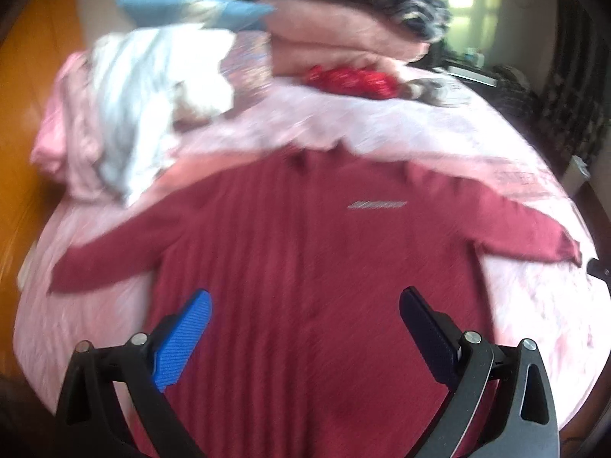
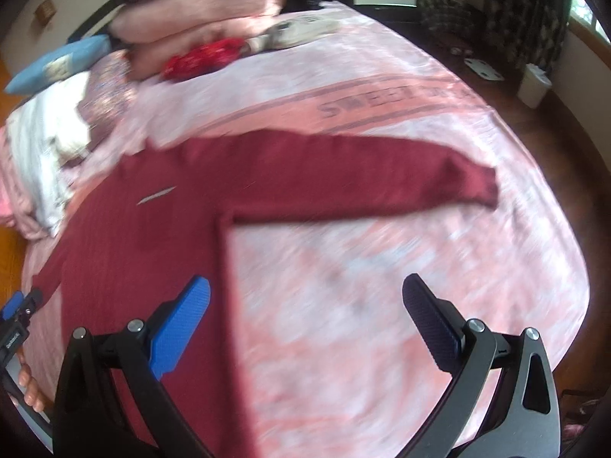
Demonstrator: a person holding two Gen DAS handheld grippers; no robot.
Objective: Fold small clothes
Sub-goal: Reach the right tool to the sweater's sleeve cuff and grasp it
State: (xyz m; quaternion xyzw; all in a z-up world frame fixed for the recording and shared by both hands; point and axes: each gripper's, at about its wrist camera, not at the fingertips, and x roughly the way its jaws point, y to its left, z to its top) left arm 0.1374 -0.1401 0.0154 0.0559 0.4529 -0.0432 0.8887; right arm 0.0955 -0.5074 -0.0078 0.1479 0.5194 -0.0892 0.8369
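A dark red long-sleeved shirt (image 1: 305, 252) lies flat, front up, on the pink bedspread (image 1: 527, 305), sleeves spread to both sides. My left gripper (image 1: 305, 297) is open and empty above the shirt's lower body. My right gripper (image 2: 305, 286) is open and empty over the bedspread (image 2: 382, 286), just right of the shirt's body (image 2: 145, 244) and below its outstretched right sleeve (image 2: 382, 168). The left gripper also shows at the left edge of the right wrist view (image 2: 15, 309).
A heap of white and pink clothes (image 1: 126, 114) lies at the far left of the bed. Folded pink blankets (image 1: 343, 38), a red cloth (image 1: 351, 78) and a blue pillow (image 1: 191, 7) sit at the head. A wooden floor (image 2: 534, 87) borders the bed's right side.
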